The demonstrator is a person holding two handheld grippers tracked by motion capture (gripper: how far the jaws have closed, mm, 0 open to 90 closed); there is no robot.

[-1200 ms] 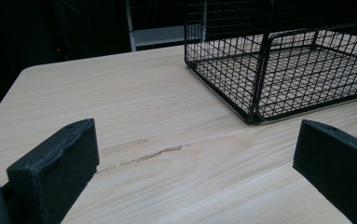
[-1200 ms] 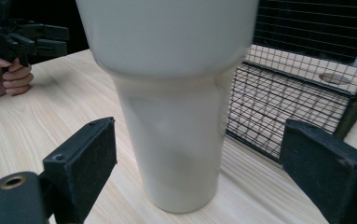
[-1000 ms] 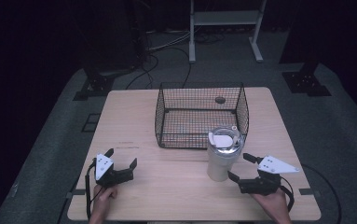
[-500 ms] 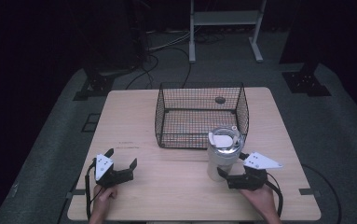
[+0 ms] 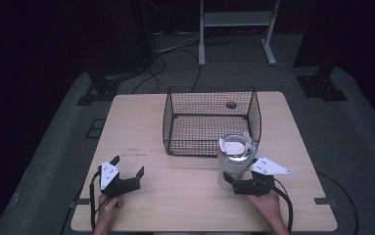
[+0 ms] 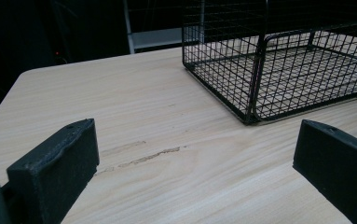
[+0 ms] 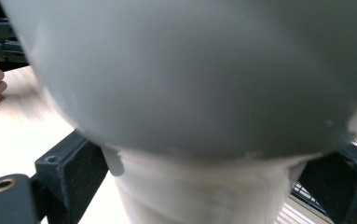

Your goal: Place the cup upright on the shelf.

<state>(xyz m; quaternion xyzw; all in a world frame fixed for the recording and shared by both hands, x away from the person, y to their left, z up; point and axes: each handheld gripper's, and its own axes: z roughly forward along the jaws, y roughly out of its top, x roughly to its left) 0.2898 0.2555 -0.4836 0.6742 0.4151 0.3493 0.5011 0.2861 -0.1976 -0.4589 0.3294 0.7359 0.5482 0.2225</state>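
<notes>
1 pale tumbler (image 5: 235, 159) with a clear lid stands on the tabletop (image 5: 141, 122), near right, just in front of 1 black wire basket (image 5: 209, 120). In the right gripper view the tumbler (image 7: 190, 93) is blurred and cut off at the top, its narrow base between the jaws. Right hand-held gripper (image 5: 235, 183): jaws around the base, contact hard to make out, so clamped or not cannot be told. Left hand-held gripper (image 5: 126, 169): jaws wide apart, holding nothing, near left. 2 grippers, 2 hands partly cut off at the near edge.
</notes>
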